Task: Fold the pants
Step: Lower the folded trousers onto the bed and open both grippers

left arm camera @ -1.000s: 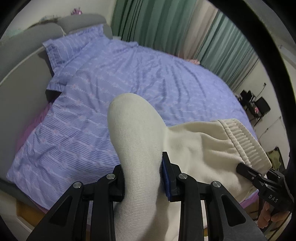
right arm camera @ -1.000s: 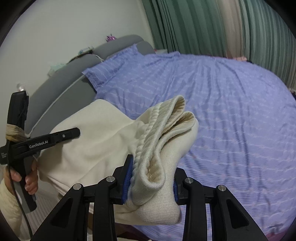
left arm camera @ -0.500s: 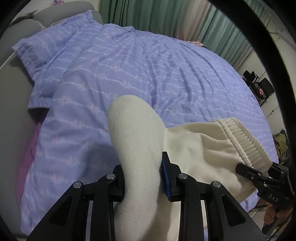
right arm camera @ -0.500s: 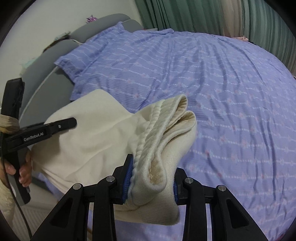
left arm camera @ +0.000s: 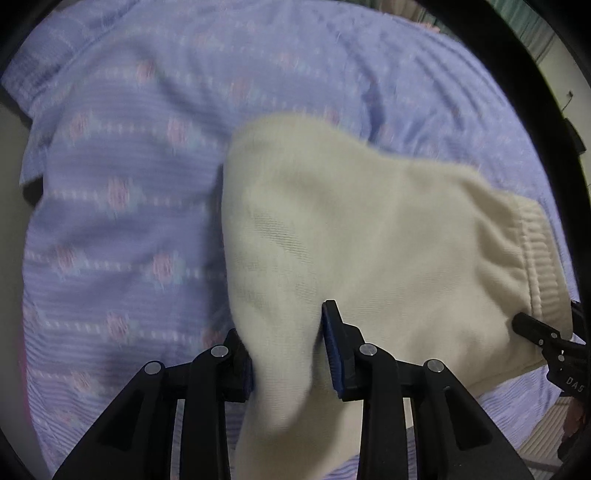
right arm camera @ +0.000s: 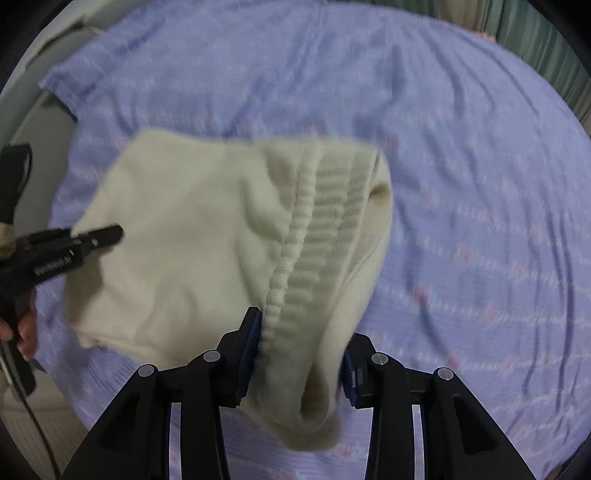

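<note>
The cream pants [left arm camera: 369, 236] hang stretched between my two grippers just above the purple bedspread [left arm camera: 122, 206]. My left gripper [left arm camera: 286, 350] is shut on a plain folded edge of the pants. My right gripper [right arm camera: 301, 349] is shut on the bunched ribbed waistband [right arm camera: 325, 221]. The right gripper also shows at the right edge of the left wrist view [left arm camera: 546, 339], gripping the waistband end. The left gripper also shows at the left of the right wrist view [right arm camera: 74, 247]. Both views are blurred.
The bedspread [right arm camera: 480, 184] fills most of both views, with a pillow corner [right arm camera: 74, 74] at the far left. Green curtains [right arm camera: 535, 22] hang behind the bed. Floor shows at the lower left of the right wrist view [right arm camera: 33, 435].
Both grippers have tilted down and moved forward over the bed, lowering the pants close to the bedspread. The headboard and wall have left view. Both grips are unchanged.
</note>
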Available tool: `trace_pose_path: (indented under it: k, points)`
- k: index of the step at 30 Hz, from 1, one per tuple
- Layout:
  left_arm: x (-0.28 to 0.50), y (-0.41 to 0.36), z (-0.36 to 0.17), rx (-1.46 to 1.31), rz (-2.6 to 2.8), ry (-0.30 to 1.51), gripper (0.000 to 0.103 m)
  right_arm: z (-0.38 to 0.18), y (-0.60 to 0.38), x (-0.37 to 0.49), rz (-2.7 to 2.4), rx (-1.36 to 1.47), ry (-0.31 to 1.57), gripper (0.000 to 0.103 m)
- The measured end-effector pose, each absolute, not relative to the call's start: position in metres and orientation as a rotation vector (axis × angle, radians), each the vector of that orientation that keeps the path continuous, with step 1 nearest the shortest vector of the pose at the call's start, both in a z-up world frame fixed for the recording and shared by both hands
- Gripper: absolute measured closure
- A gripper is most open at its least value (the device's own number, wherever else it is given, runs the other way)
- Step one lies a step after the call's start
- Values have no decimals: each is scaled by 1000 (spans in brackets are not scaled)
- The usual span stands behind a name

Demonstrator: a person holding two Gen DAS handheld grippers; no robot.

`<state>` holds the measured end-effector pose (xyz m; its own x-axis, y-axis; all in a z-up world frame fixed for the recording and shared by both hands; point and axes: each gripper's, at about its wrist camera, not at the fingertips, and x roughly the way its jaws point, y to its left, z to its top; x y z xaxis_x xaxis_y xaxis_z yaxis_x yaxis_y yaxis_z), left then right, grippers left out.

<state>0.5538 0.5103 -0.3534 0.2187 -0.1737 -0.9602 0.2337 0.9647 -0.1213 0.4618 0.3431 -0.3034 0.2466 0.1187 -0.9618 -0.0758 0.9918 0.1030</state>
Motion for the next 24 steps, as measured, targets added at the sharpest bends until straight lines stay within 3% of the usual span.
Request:
trace_pose_path:
  k: [5, 6, 10, 13, 18, 21, 24]
  points:
    - [544, 515, -349, 94, -246, 1303, 56, -313, 319, 449, 44, 105, 1334, 42]
    - [541, 516, -345, 117, -226, 1297, 52, -309, 314, 448, 31, 101, 1325, 40]
    - [529, 525, -330, 146, -159, 1286, 49, -293, 307, 447, 32, 63, 1290, 30]
    - [507, 531, -307, 116, -130, 1262, 46, -274, 303, 436, 5, 1, 1250, 30]
    - [453, 517, -247, 87, -117, 1148, 36, -217, 280, 394, 54, -3, 1129, 29]
    - [414, 495, -201, 81, -133, 1066, 25, -178, 266, 361, 58, -6, 1051, 22]
    - [379, 465, -158, 103, -140, 991, 17, -128, 241, 315, 45, 15, 961, 5]
